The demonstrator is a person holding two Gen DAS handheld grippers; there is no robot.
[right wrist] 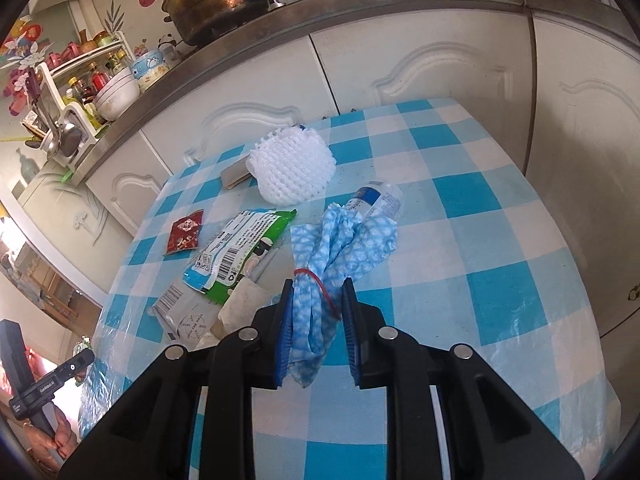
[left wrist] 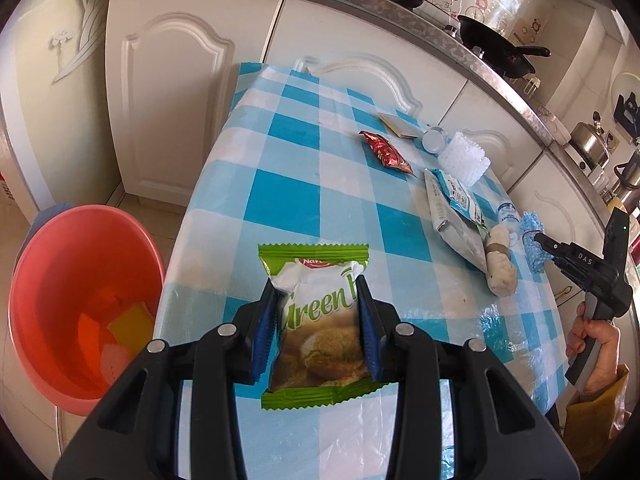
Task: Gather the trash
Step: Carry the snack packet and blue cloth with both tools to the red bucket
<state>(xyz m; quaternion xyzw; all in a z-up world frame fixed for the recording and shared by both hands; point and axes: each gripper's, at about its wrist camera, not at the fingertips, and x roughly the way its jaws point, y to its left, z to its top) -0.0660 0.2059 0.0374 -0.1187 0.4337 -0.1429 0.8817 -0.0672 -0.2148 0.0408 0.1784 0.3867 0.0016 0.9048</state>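
Left gripper [left wrist: 317, 294] first: its blue fingers [left wrist: 264, 328] are clamped on either side of a green biscuit packet [left wrist: 316, 320], squeezing its middle, and the packet hangs above the near-left edge of the checked surface [left wrist: 288, 184]. Just off that left edge, down on the floor, sits the pink bucket [left wrist: 76, 280], with a few yellow and orange scraps lying in its bottom.

Over to the right gripper [right wrist: 316, 304]: fingers [right wrist: 283, 332] drawn in narrow and pinched on a blue patterned cloth bundle [right wrist: 340, 248], tied round with a red rubber band [right wrist: 316, 280]. The bundle's loose end fans out ahead of the fingertips towards a small clear plastic bottle [right wrist: 378, 200] lying on its side (whether the two touch is hard to say). In the left wrist view that same gripper sits at the surface's right edge, with the person's hand [left wrist: 592, 344] wrapped round its handle.

More waits on the surface. A white foam fruit net [right wrist: 294, 170] stands towards the far edge, a flat pad [right wrist: 234, 176] just beside it. A small red sachet [right wrist: 185, 232] lies well to the left of the bundle. Between them sprawls a green and white wrapper [right wrist: 236, 256], overlapping a grey wrapper [right wrist: 188, 312], and a rolled off-white wad [left wrist: 500, 268] rests by the right gripper.
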